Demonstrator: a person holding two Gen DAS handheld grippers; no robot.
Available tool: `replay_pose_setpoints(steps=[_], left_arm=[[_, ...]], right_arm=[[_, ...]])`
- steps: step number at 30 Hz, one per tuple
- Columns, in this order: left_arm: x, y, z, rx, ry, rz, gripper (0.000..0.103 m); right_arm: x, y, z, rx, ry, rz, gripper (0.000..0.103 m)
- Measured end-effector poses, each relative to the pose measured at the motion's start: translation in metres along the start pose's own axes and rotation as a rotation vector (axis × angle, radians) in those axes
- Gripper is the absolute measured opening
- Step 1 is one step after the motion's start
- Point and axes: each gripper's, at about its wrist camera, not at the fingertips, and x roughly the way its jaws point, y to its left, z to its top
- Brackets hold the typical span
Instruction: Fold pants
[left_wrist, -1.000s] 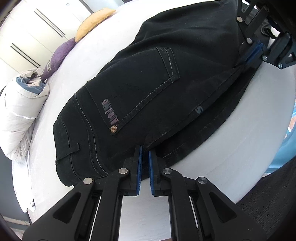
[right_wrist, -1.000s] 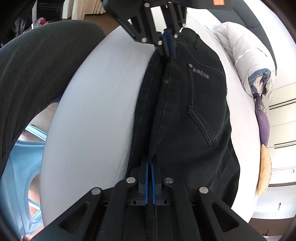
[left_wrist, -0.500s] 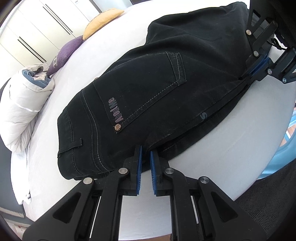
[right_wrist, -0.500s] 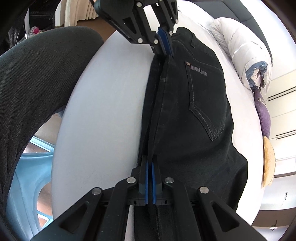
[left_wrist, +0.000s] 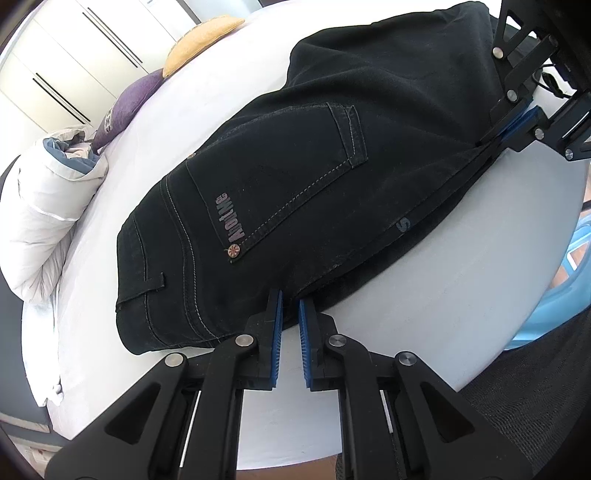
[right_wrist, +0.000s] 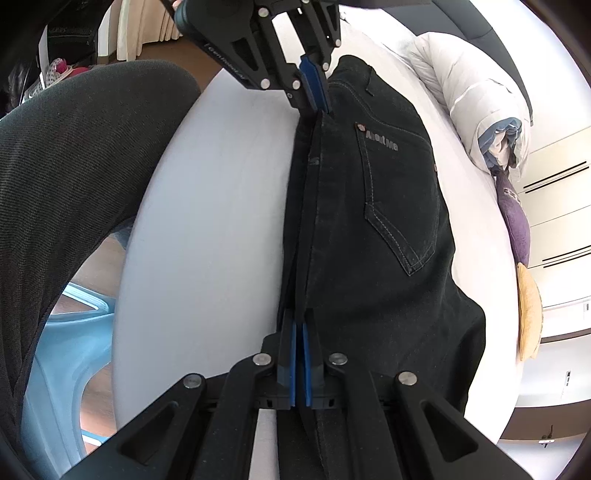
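Right gripper (right_wrist: 300, 363): blue pads pressed together, pinching the doubled near edge of the black denim pants (left_wrist: 303, 177).
Left gripper (left_wrist: 290, 341): jaws spread a little, a clear gap between pads; nothing gripped; tips at the pants' near edge by the waistband.
Pants position: ahead of both jaws, folded lengthwise, back pocket up, on the white round bed (left_wrist: 461, 295); clamped edge runs straight from the right jaws toward the left ones.
Step (judged): smoothing and aligning the lengthwise fold.
Technique: keep the seam taut, layers stacked; close left jaws on both layers before lifting.
Beyond: white puffy duvet (left_wrist: 44, 206), purple cushion (left_wrist: 129, 99), yellow cushion (left_wrist: 199, 40) at far side.
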Motion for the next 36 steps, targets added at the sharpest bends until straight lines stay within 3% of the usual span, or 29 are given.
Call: replay_pose_setpoints(steps=[6,10,14,18,21,23,25,26,27,28,32,34,36], left_arm=[[0.004,0.002,0.002,-0.009,0.012,0.004,0.012],[0.001,0.001,0.001,0.026,0.098,-0.003,0.015],[-0.012,0.016,-0.007,-0.021,0.154,-0.03,0.015],[-0.032,0.039,0.028,-0.16,0.043,-0.032,0.015],[-0.025,0.038,0.073,-0.167,-0.023,-0.036,0.015],[-0.004,0.031,0.096,-0.154,-0.012,-0.045,0.015],[0.031,0.023,0.108,-0.149,0.047,-0.06,0.015],[0.051,0.02,0.108,-0.156,0.098,-0.069,0.015],[0.064,0.015,0.108,-0.173,0.127,-0.08,0.015],[0.067,0.016,0.106,-0.205,0.094,-0.075,0.015],[0.057,0.018,0.114,-0.205,0.125,-0.06,0.015],[0.044,0.019,0.124,-0.229,0.111,-0.064,0.015],[0.027,0.015,0.143,-0.248,0.045,-0.095,0.015]], right_arm=[[0.006,0.0,-0.001,0.025,0.0,0.019,0.006],[0.011,-0.006,-0.003,0.082,-0.006,0.046,0.007],[0.012,-0.007,-0.003,0.101,-0.012,0.04,0.007],[0.014,-0.009,-0.005,0.157,-0.027,0.032,0.007],[0.013,-0.016,-0.008,0.24,-0.048,0.035,0.007],[0.01,-0.021,-0.014,0.304,-0.066,0.037,0.013],[0.006,-0.03,-0.024,0.408,-0.077,0.058,0.026],[0.004,-0.035,-0.031,0.46,-0.078,0.085,0.045],[-0.002,-0.039,-0.043,0.54,-0.089,0.109,0.056],[-0.008,-0.042,-0.054,0.6,-0.101,0.127,0.056],[-0.041,-0.055,-0.124,0.941,-0.202,0.256,0.056],[-0.052,-0.059,-0.185,1.218,-0.271,0.341,0.056],[-0.057,-0.055,-0.248,1.465,-0.298,0.351,0.056]])
